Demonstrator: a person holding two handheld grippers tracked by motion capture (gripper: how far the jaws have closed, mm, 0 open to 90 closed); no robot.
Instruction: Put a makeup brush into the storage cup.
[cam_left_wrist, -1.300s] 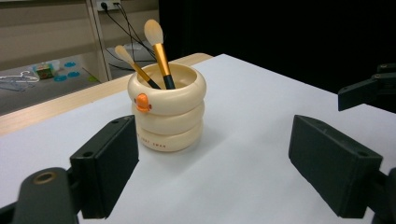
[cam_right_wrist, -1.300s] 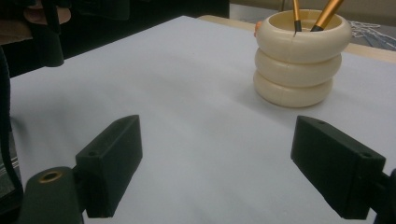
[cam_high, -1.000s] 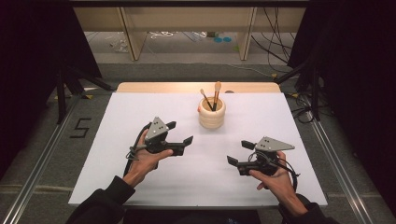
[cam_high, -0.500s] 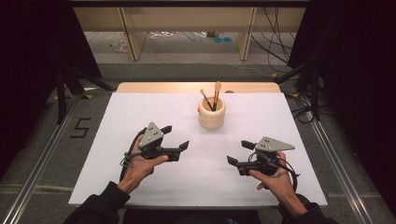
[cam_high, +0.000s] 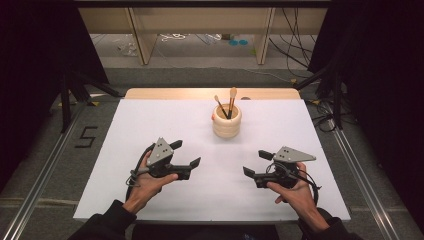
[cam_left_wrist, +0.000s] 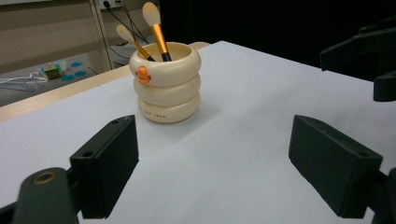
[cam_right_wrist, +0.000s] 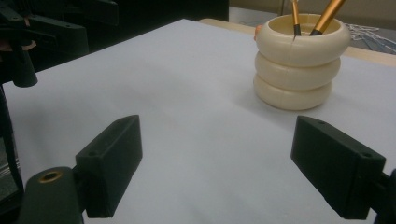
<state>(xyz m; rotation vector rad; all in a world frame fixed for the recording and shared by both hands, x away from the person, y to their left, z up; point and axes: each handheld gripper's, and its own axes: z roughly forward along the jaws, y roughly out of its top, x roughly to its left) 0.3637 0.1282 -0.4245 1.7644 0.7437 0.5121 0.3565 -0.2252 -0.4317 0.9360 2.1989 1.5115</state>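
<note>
Both hand-held grippers, left (cam_high: 188, 154) and right (cam_high: 253, 163), sit wide open near the surface's front edge, so I'd guess reaching for the brush holder (cam_high: 227, 120) comes next.

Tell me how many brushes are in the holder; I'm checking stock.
2: a taller brush and a shorter brush, both head-up inside the cream holder. Shorter ones could be hidden inside.
</note>
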